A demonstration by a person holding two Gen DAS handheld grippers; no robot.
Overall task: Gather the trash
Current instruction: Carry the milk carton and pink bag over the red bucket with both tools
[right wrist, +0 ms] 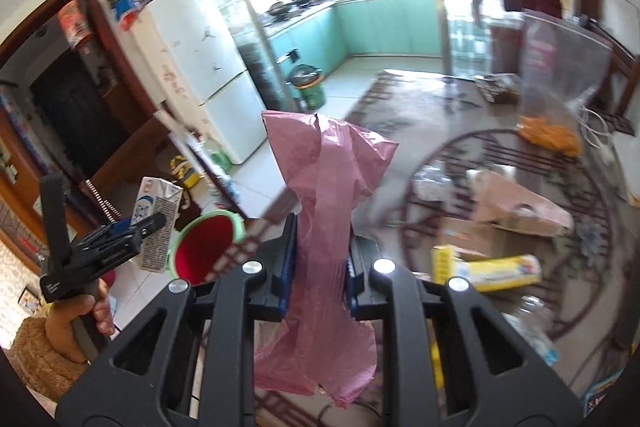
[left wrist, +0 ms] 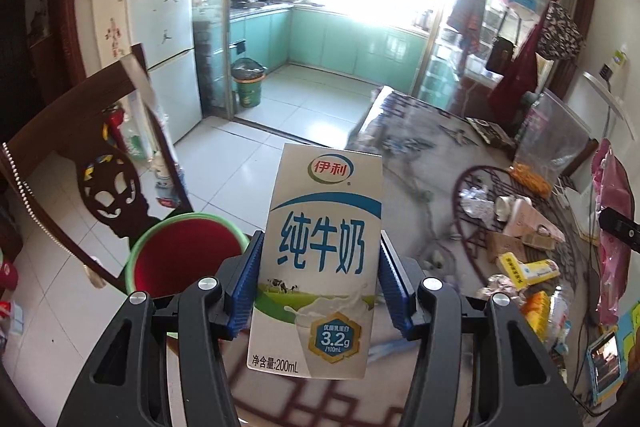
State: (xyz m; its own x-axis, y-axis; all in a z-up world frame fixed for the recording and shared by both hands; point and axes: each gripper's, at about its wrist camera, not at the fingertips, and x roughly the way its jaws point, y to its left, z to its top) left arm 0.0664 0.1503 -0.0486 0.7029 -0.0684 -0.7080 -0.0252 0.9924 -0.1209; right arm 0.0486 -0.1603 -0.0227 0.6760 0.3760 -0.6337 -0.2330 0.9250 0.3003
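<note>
My left gripper (left wrist: 320,267) is shut on an upright white and blue milk carton (left wrist: 320,259), held above the table's left edge. The carton (right wrist: 156,223) and the left gripper (right wrist: 132,231) also show in the right wrist view, at the left. A green bin with a red liner (left wrist: 184,251) stands on the floor just left of the carton; it shows in the right wrist view too (right wrist: 208,247). My right gripper (right wrist: 318,267) is shut on a crumpled pink plastic bag (right wrist: 324,227). Boxes, wrappers and crumpled foil (left wrist: 516,239) lie on the table to the right.
A dark wooden chair (left wrist: 100,163) stands left of the bin. A clear bag of orange snacks (right wrist: 552,95) stands at the table's far right. A white fridge (left wrist: 160,39) and a green kitchen bin (left wrist: 248,83) are beyond. A phone (left wrist: 604,359) lies at the table's right edge.
</note>
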